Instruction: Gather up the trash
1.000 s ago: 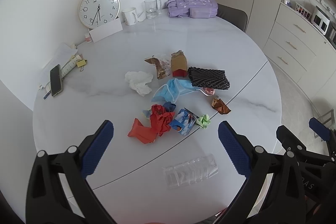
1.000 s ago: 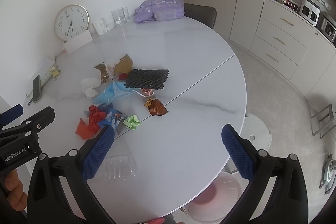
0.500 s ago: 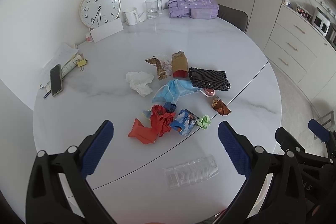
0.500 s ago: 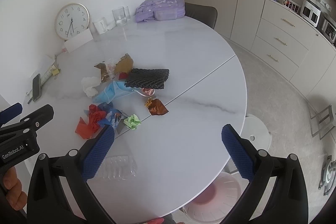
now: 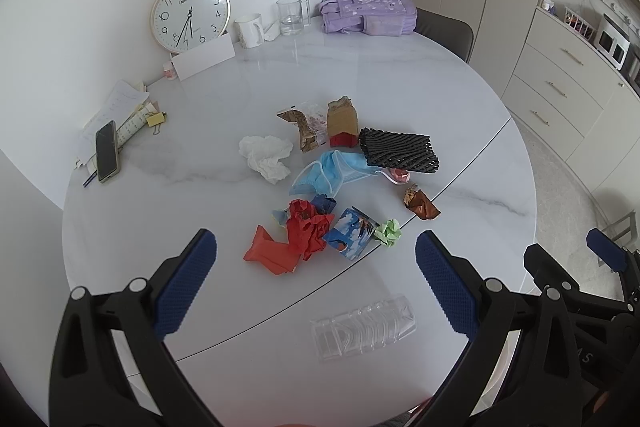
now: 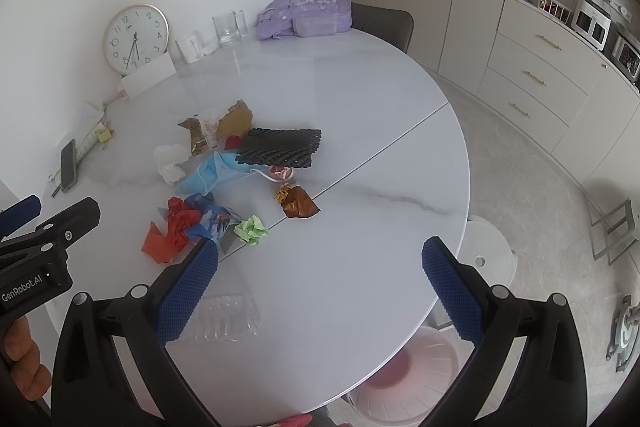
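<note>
Trash lies scattered mid-table: red crumpled paper (image 5: 294,237), a blue printed wrapper (image 5: 350,233), a green paper ball (image 5: 388,231), a brown foil wrapper (image 5: 420,203), a blue face mask (image 5: 332,171), white tissue (image 5: 266,155), black foam netting (image 5: 398,150), a brown paper bag (image 5: 342,121). A clear plastic tray (image 5: 362,327) sits near the front edge. My left gripper (image 5: 316,283) hovers open above the table's near side, holding nothing. My right gripper (image 6: 318,283) is open and empty too, above the near right part of the table. A pink-and-white bin (image 6: 408,383) stands on the floor below the table's edge.
At the back of the round marble table (image 5: 400,75) stand a clock (image 5: 190,13), a white mug (image 5: 249,30), a glass (image 5: 291,15) and a purple bag (image 5: 368,13). A phone (image 5: 107,151) on papers lies at the left. Cabinets (image 6: 540,75) line the right wall.
Both views have shifted very slightly; the grippers stay open and the trash has not moved.
</note>
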Tool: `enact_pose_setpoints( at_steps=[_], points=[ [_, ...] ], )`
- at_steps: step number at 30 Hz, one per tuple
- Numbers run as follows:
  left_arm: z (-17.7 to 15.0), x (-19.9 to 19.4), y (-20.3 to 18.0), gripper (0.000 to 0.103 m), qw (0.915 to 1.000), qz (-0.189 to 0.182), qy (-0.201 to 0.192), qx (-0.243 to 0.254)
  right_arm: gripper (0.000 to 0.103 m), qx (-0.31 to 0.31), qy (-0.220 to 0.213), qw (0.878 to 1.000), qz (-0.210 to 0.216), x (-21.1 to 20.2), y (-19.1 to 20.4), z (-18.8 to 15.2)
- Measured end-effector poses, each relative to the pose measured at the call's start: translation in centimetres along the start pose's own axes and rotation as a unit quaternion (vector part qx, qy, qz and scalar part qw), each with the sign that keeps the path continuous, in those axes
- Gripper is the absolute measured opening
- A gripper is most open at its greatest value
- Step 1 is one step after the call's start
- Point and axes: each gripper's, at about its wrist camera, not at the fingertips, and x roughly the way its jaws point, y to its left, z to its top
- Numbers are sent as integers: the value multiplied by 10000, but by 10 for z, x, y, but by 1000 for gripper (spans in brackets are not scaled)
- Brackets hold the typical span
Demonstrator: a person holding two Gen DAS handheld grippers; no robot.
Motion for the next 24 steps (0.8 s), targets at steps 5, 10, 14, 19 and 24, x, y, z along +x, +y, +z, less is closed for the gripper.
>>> enact_pose_setpoints(
  at_steps=[5, 10, 14, 19, 24],
  points=[
    [0, 0, 0, 95, 10000, -2, -1, 2, 101, 3, 1, 10000, 0, 0, 0, 0],
    [0, 0, -1, 95, 10000, 1, 6, -3, 101, 12, -3, 10000, 1, 0, -1, -2],
    [0, 0, -1, 95, 10000, 4, -2, -9, 101, 12, 0, 10000, -2, 0, -2, -2],
    [0, 0, -1, 95, 10000, 5, 5, -7, 101, 15, 5, 10000, -4, 0, -2, -2],
    [0, 0, 0, 95, 10000, -3, 4, -7, 101, 21, 8, 10000, -11, 0, -2, -2]
  ],
)
